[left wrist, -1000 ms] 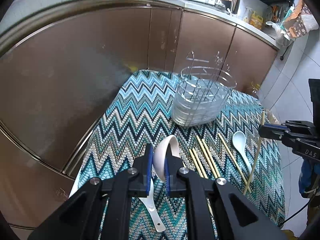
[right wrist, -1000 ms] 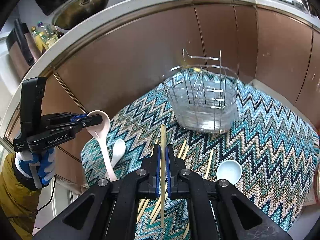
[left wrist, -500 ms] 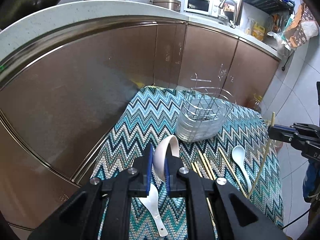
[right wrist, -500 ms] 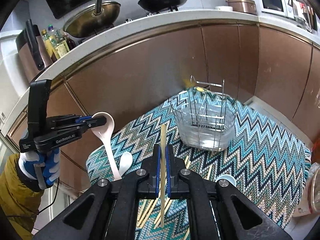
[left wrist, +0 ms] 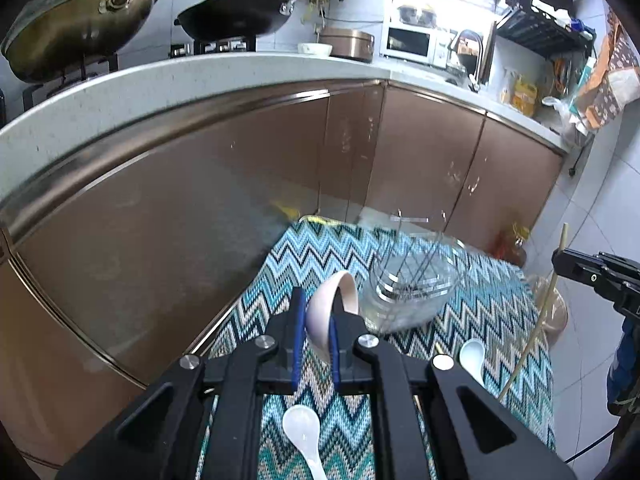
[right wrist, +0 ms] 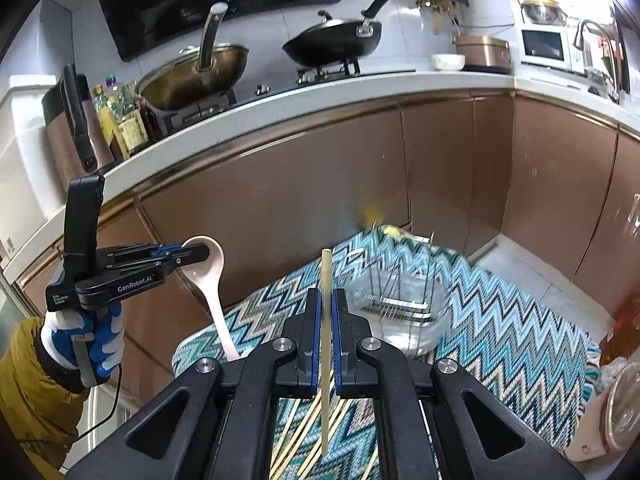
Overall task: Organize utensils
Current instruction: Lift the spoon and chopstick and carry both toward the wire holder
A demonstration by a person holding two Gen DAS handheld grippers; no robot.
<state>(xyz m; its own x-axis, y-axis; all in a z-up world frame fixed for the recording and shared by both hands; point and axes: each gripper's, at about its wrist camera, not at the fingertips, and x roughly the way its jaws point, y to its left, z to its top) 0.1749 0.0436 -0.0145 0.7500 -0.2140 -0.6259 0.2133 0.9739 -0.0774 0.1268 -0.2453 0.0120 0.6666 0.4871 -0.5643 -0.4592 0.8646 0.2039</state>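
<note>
My left gripper (left wrist: 315, 312) is shut on the bowl of a pink ceramic spoon (left wrist: 325, 312), held above the zigzag cloth (left wrist: 304, 256). From the right wrist view the same left gripper (right wrist: 196, 256) grips the pink spoon (right wrist: 212, 280), whose handle hangs down. My right gripper (right wrist: 327, 304) is shut on a single wooden chopstick (right wrist: 326, 280), held upright. The right gripper (left wrist: 560, 262) shows at the right edge of the left view with the chopstick (left wrist: 536, 328). A wire utensil holder (left wrist: 412, 284) with a clear base stands on the cloth beyond both grippers.
Two white spoons (left wrist: 304, 436) (left wrist: 472, 356) lie on the cloth, and several chopsticks (right wrist: 296, 436) lie below my right gripper. Brown cabinets (left wrist: 160, 240) under a white counter close off the far side. A gloved hand (right wrist: 80, 344) holds the left gripper.
Both grippers have risen with the pink spoon and the chopstick still gripped. The cloth and holder look smaller and lower, and the stove with its pans has come into view.
</note>
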